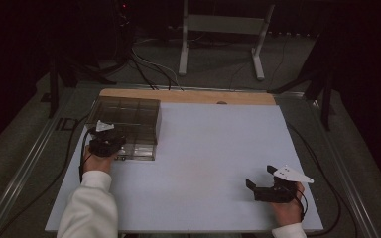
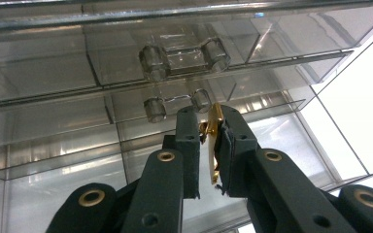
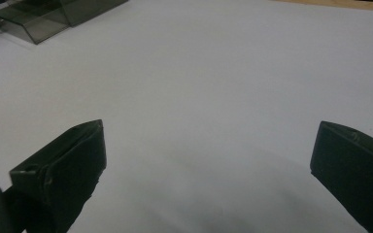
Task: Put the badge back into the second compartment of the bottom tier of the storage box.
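Gripping a gold piece, left hand-held gripper.

Dark room, grey floor, white stand

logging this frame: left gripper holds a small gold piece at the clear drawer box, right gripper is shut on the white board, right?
Not quite: the right gripper is open, jaws wide apart over the white board, as the right gripper view shows. The rest holds.
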Available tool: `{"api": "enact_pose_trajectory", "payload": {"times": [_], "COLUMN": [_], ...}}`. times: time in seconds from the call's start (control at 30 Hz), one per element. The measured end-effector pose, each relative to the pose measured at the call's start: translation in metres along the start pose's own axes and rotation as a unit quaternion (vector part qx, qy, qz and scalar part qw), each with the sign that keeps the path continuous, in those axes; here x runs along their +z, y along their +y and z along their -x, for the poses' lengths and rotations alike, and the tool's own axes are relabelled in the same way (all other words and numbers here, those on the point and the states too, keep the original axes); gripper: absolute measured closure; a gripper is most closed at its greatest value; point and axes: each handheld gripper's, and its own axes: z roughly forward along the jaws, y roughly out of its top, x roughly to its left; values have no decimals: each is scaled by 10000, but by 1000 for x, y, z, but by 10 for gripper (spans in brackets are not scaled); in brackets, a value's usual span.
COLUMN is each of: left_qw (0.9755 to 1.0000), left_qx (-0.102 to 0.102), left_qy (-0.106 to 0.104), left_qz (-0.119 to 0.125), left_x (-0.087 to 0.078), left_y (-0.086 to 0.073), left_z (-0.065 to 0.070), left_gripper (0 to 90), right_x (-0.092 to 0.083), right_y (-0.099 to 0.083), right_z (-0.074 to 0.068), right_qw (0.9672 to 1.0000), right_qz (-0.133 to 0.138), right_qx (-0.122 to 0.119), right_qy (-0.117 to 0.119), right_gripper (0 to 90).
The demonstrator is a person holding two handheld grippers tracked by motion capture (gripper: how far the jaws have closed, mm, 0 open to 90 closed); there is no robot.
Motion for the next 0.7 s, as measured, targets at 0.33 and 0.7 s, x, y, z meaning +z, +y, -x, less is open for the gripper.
{"api": "enact_pose_trajectory", "payload": {"times": [0.33, 0.7], "left_qw": [9998, 9996], "left_qx": [-116, -196], "left_qy": [-12, -41], "left_qz": [-132, -220], "left_x": [6, 8], "left_y": [-7, -12], "left_z": [-3, -5], "left_gripper": [811, 810], "right_x": [0, 1], "right_y": [0, 0], "right_z": [0, -1], "right_qw": [10000, 10000], "right_qz": [-1, -16], "right_qx": [-5, -7], "right_qy": [4, 10], "right_gripper": [2, 1]}}
